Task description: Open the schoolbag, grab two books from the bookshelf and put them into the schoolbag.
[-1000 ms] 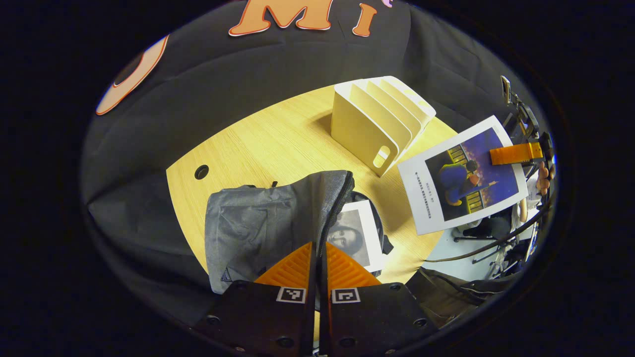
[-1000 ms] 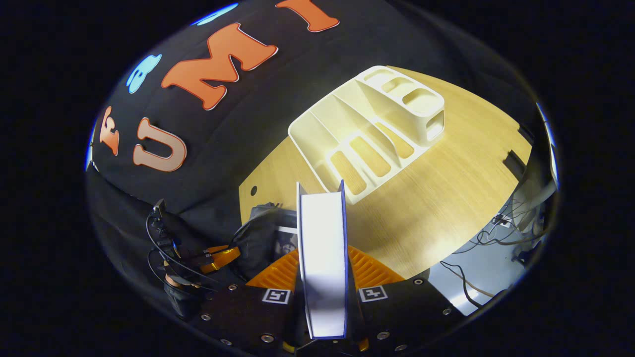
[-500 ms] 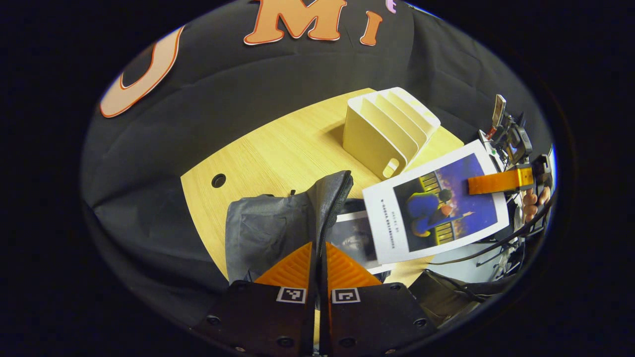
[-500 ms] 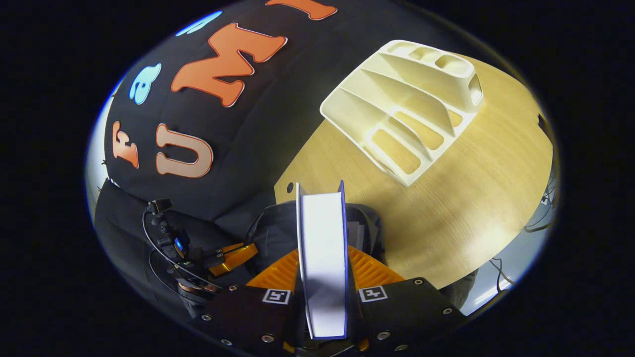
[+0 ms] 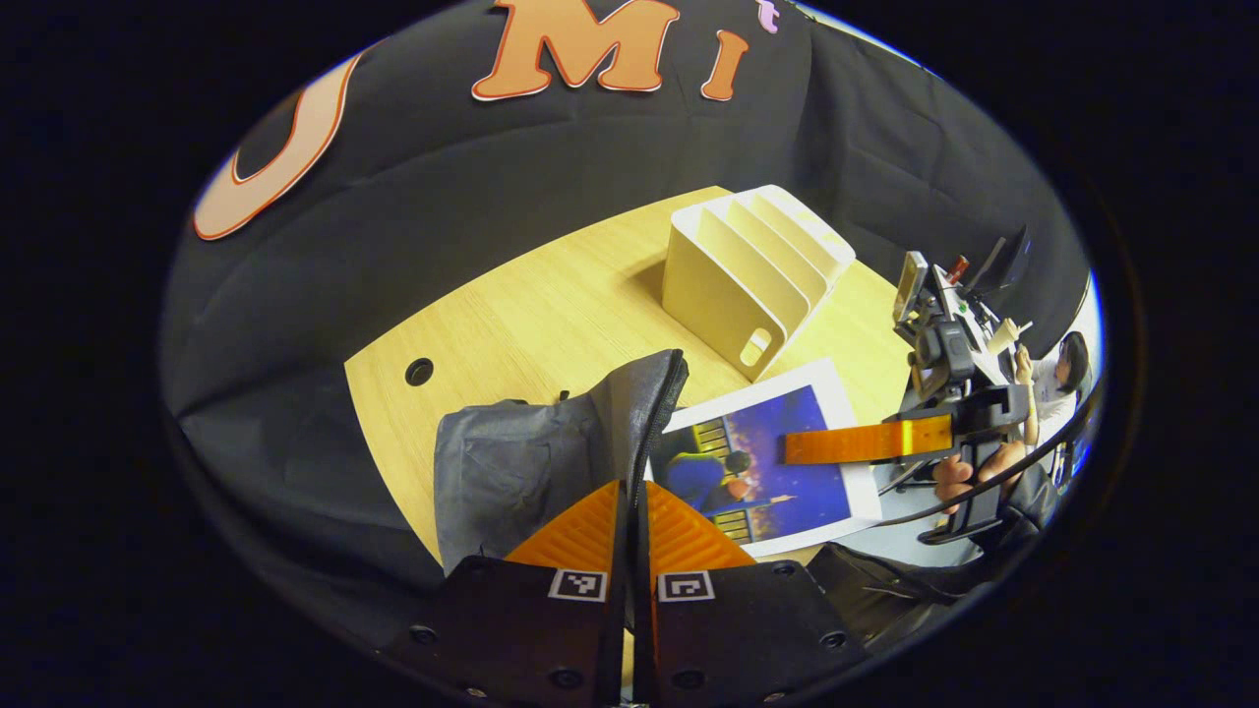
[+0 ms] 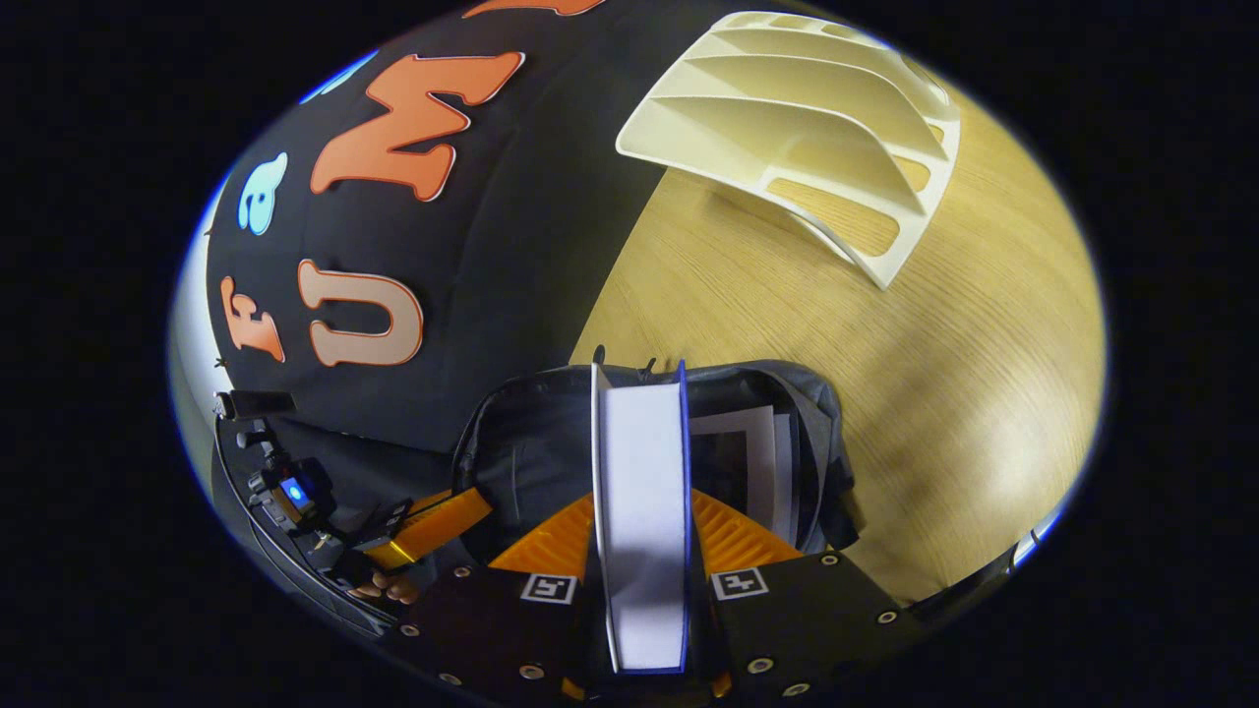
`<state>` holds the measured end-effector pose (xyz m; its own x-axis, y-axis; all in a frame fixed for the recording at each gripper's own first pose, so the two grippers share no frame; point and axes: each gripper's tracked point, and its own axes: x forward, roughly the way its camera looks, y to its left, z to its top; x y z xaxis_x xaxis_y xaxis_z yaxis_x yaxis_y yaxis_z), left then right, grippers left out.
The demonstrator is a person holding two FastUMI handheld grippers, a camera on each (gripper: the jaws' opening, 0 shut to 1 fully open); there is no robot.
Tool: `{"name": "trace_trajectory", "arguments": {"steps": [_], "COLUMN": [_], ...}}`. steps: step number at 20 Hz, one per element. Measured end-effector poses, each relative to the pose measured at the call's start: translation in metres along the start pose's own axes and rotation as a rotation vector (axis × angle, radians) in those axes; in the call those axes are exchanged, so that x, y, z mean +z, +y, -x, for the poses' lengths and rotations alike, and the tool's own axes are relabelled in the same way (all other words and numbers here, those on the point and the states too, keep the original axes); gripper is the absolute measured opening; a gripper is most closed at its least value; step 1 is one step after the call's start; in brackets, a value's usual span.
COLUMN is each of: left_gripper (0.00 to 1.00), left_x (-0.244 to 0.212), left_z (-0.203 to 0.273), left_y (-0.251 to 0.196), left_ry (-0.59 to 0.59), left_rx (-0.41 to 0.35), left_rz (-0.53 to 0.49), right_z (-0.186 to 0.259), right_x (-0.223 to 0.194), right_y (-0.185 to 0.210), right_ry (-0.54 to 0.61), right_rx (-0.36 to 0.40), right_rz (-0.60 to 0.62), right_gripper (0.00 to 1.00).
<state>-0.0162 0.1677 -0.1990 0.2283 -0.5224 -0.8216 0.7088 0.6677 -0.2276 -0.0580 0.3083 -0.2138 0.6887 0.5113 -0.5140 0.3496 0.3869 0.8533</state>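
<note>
Second book (image 6: 639, 511), pinched in the right hand-held gripper (image 6: 641, 551), has dropped from beside the bookshelf (image 5: 748, 265) to the schoolbag (image 5: 531, 462) mouth. Left hand-held gripper (image 5: 629, 521) stays clamped on the flap. Nearly done, I'd say.

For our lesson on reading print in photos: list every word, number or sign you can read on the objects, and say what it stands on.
None can be read.
held book: cover picture, no legible words.
second book in the schoolbag: nothing legible.
square markers: black-and-white patterns, no words.
</note>
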Motion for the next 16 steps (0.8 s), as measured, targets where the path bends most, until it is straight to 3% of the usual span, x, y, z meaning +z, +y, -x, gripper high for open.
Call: {"name": "trace_trajectory", "arguments": {"steps": [2,3,4,9,10,11,13,16], "left_gripper": [0.05,0.05,0.05,0.05,0.05,0.05,0.05,0.05], "left_x": [0.005,0.008,0.009,0.005,0.004,0.002,0.001,-0.005], "left_z": [0.0,0.001,-0.001,-0.009,-0.011,-0.013,-0.013,-0.013], "left_y": [-0.009,-0.013,-0.017,-0.041,-0.046,-0.051,-0.054,-0.046], "left_ry": [-0.005,-0.007,-0.008,0.004,0.006,0.01,0.016,0.015], "left_rx": [-0.014,-0.021,-0.03,-0.062,-0.066,-0.064,-0.049,-0.035], "left_rz": [-0.012,-0.017,-0.019,-0.027,-0.028,-0.027,-0.031,0.006], "right_z": [-0.015,-0.02,-0.028,-0.06,-0.068,-0.073,-0.087,-0.092], "right_x": [-0.006,-0.008,-0.014,-0.026,-0.032,-0.035,-0.043,-0.051], "right_y": [0.0,0.001,-0.002,0.0,0.0,0.0,0.002,-0.015], "right_ry": [-0.011,-0.018,-0.012,0.012,0.031,0.037,0.067,0.142], "right_rx": [0.028,0.033,0.015,0.041,0.046,0.048,0.042,-0.089], "right_rz": [-0.03,-0.031,-0.017,-0.003,0.004,0.013,0.023,0.039], "right_gripper": [0.35,0.3,0.35,0.36,0.26,0.37,0.39,0.53]}}
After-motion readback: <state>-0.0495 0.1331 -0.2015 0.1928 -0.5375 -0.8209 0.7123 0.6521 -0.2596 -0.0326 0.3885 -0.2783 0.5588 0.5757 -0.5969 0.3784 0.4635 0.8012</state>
